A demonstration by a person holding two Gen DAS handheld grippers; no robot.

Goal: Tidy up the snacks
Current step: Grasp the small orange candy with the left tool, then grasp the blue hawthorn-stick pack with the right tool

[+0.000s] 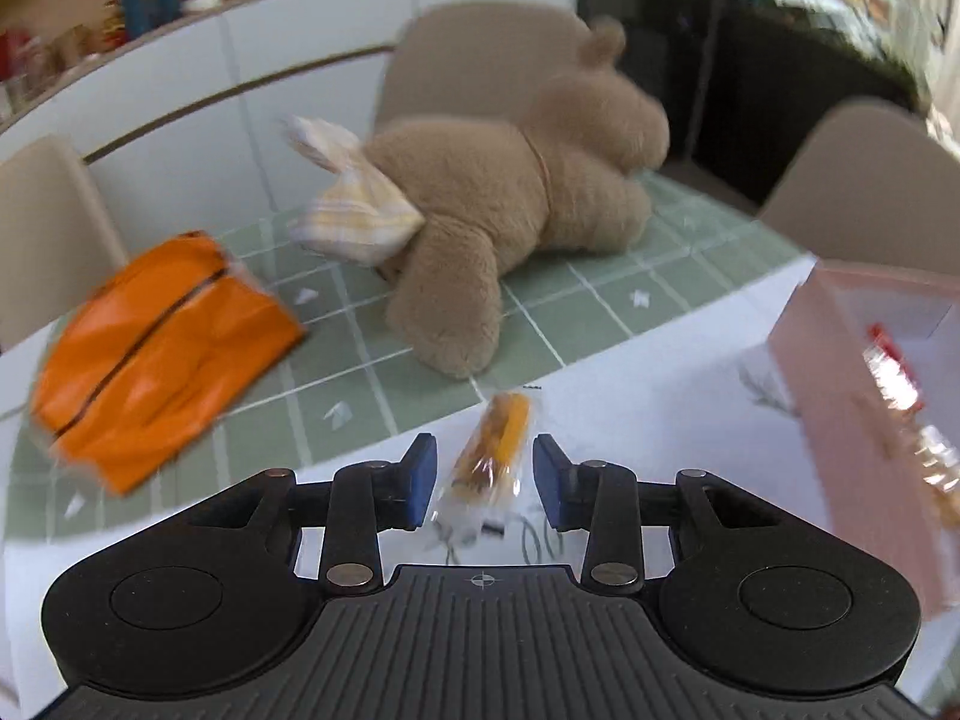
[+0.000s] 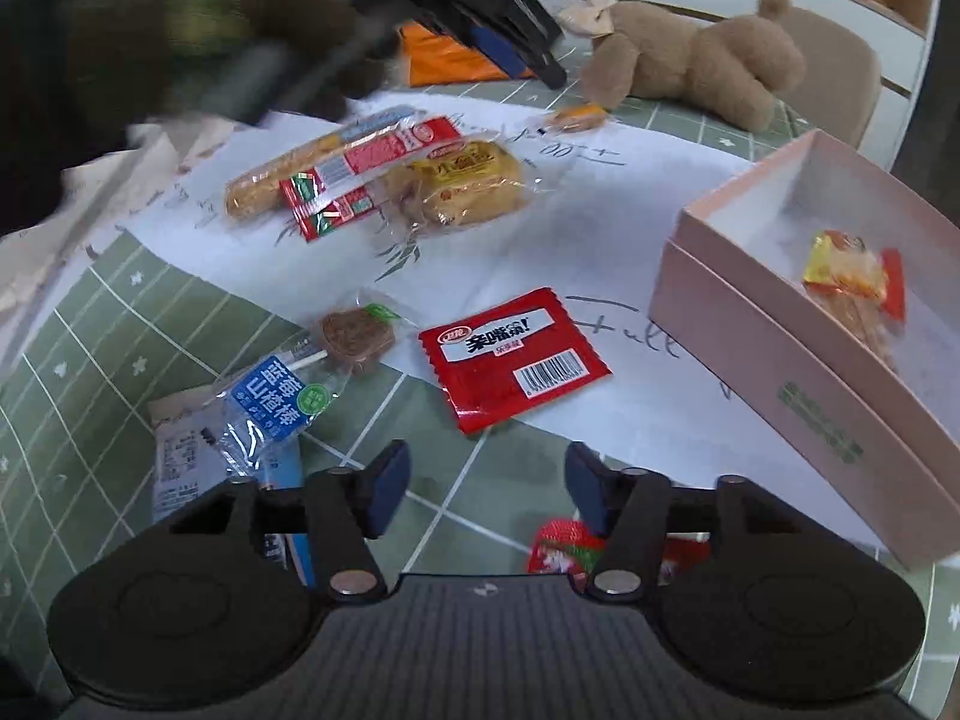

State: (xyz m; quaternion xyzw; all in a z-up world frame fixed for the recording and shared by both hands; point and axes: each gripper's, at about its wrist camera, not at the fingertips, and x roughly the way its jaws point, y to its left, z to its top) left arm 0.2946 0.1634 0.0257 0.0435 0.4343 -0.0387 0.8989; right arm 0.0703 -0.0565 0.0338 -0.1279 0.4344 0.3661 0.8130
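Note:
In the left wrist view, a small orange snack in a clear wrapper (image 1: 489,456) lies on white paper between the blue pads (image 1: 420,480) of my left gripper (image 1: 485,480). There is a gap on each side, so the left gripper is open. My right gripper (image 2: 489,492) is open over the green tablecloth with nothing between its fingers. A red packet (image 2: 516,354) lies just ahead of it. The pink box (image 2: 780,360) at the right holds a wrapped yellow-and-red snack (image 2: 852,276). The right wrist view shows the left gripper (image 2: 510,48) hovering near that orange snack (image 2: 576,115).
A blue-labelled lollipop (image 2: 300,384), sausage sticks (image 2: 360,174) and a yellow cake pack (image 2: 468,186) lie on the paper. A small red-green candy (image 2: 564,546) sits under my right finger. A brown plush bear (image 1: 510,204) and an orange pack (image 1: 162,354) lie behind. Chairs ring the table.

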